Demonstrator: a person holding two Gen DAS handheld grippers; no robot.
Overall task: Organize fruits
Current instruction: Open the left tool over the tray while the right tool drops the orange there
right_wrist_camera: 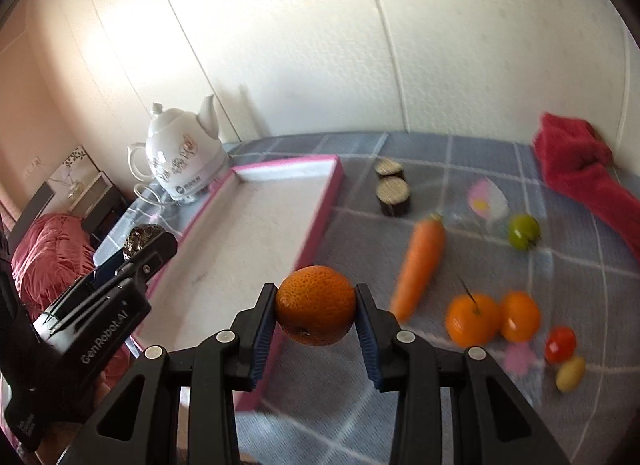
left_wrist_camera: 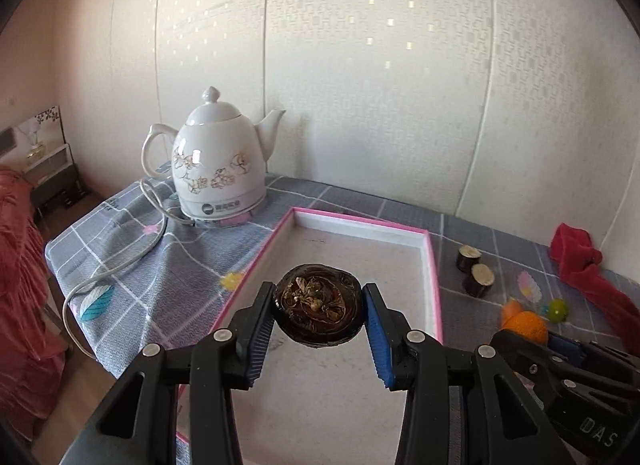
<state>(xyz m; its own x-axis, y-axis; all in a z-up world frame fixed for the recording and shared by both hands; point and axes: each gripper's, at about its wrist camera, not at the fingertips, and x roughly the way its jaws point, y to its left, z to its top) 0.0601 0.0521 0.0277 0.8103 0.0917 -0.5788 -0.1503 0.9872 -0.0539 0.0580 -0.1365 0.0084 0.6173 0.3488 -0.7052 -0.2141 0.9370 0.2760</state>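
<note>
The left gripper (left_wrist_camera: 319, 311) is pinching a dark, round, wrinkled fruit (left_wrist_camera: 318, 307) between its blue pads, and it is holding it in the air above the pink-edged tray (left_wrist_camera: 434, 285). The tray is looking bare inside; no fruit is lying in it yet. The right gripper (right_wrist_camera: 316, 307) is closing on an orange (right_wrist_camera: 316, 305) in the same way, and it is hanging over the near right edge of the tray, partly over the checked cloth (right_wrist_camera: 420, 377).

On the cloth to the right, other things are waiting: a carrot (right_wrist_camera: 420, 269), two more oranges (right_wrist_camera: 474, 319) touching each other, a green fruit (right_wrist_camera: 523, 231), a small red one (right_wrist_camera: 561, 345) and a small yellow one (right_wrist_camera: 570, 375). Two dark cylinders (right_wrist_camera: 394, 189) are standing just beside the tray.

I think the danger is this. Both fruits are round and are being held only at two narrow sides, so a quick tilt could let one slip out. If the orange is released where it is hanging now, it may hit the rim and roll off over the cloth. The two grippers are also near each other, so they could bump when both are lowering into the tray. A white kettle (left_wrist_camera: 218, 169) with its cord (left_wrist_camera: 120, 265) is standing just beside the tray's far left corner, and a wide swing of the left one could be catching it.
</note>
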